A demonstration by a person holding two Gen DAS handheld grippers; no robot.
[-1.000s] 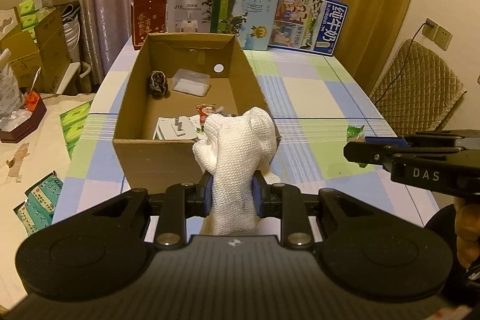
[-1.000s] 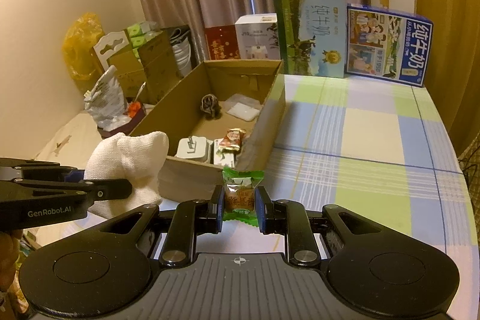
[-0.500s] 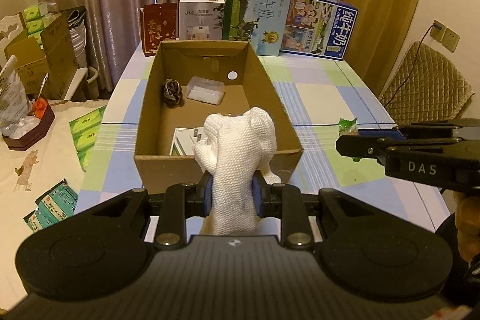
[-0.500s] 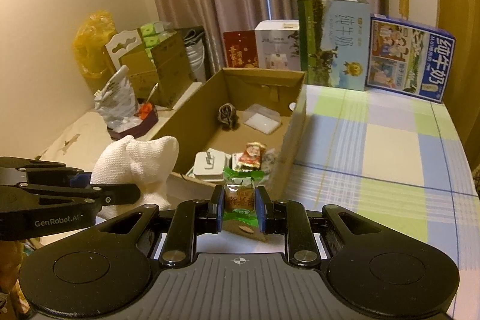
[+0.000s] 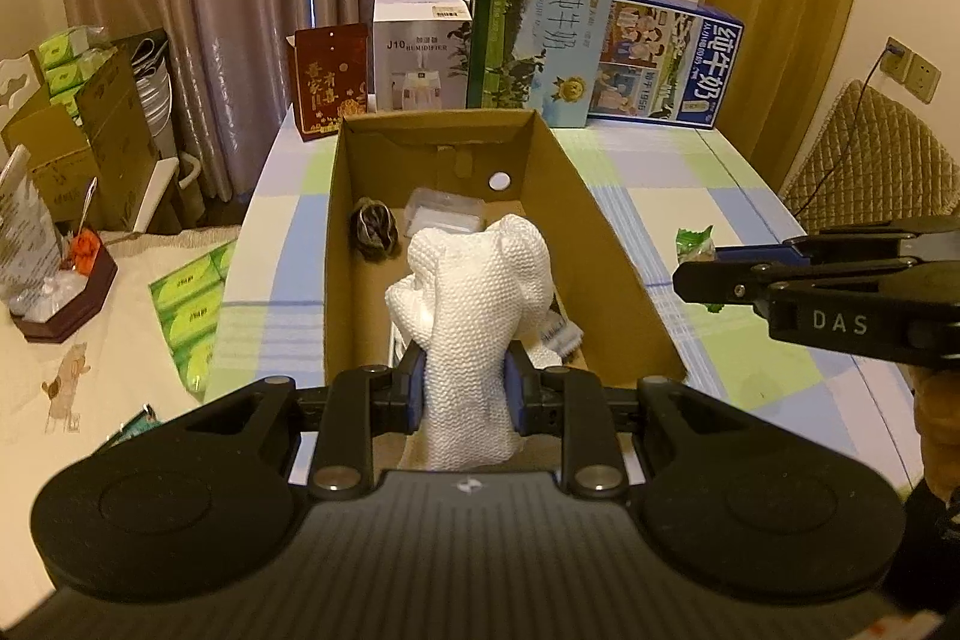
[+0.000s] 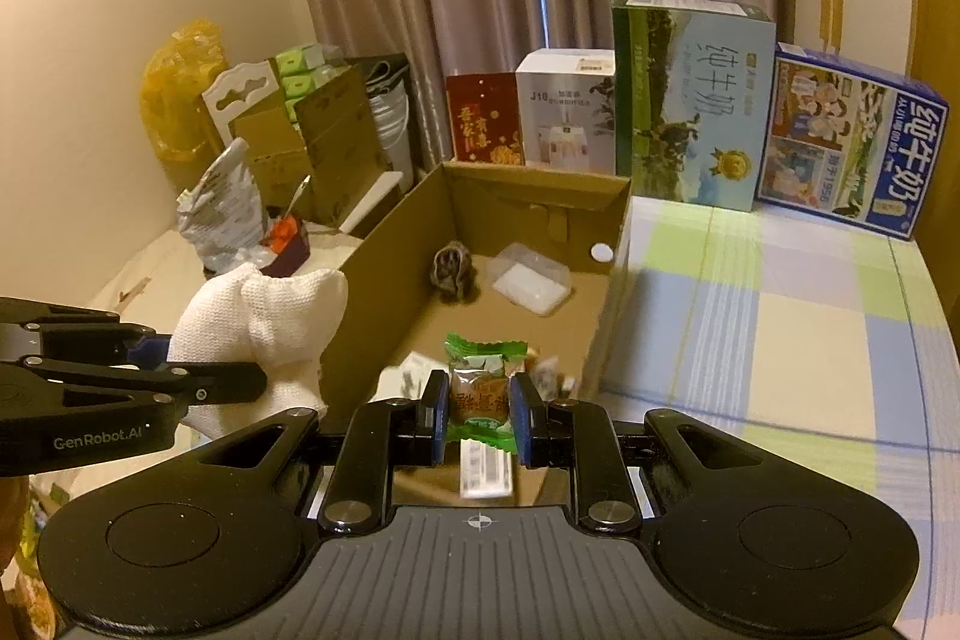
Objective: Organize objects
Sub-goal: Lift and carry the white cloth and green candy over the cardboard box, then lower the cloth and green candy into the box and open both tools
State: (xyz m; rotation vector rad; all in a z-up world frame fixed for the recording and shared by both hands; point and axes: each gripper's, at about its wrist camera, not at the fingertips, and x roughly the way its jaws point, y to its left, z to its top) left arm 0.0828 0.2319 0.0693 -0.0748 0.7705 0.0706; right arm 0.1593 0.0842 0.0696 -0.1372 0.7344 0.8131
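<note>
My left gripper (image 5: 465, 388) is shut on a white knitted cloth (image 5: 474, 316), held over the near end of an open cardboard box (image 5: 606, 256). In the right wrist view the same cloth (image 6: 270, 322) hangs at the left, outside the box's left wall (image 6: 384, 304). My right gripper (image 6: 480, 412) is shut on a green-wrapped candy (image 6: 483, 388) above the box's near end. That candy (image 5: 693, 244) shows past the box's right wall in the left wrist view. Inside lie a dark ball (image 6: 453, 268), a clear plastic case (image 6: 531, 280) and small packets.
Cartons stand along the table's far edge: a red box (image 5: 327, 82), a white humidifier box (image 5: 420, 61), a green milk carton (image 5: 537, 34), a blue milk carton (image 5: 666, 64). The checked tablecloth (image 6: 780, 316) spreads right of the box. Left of the table is floor clutter (image 5: 72, 148).
Both grippers have risen and moved forward, and now sit over the box's near end. Each keeps its hold. The box interior shows more from above.
</note>
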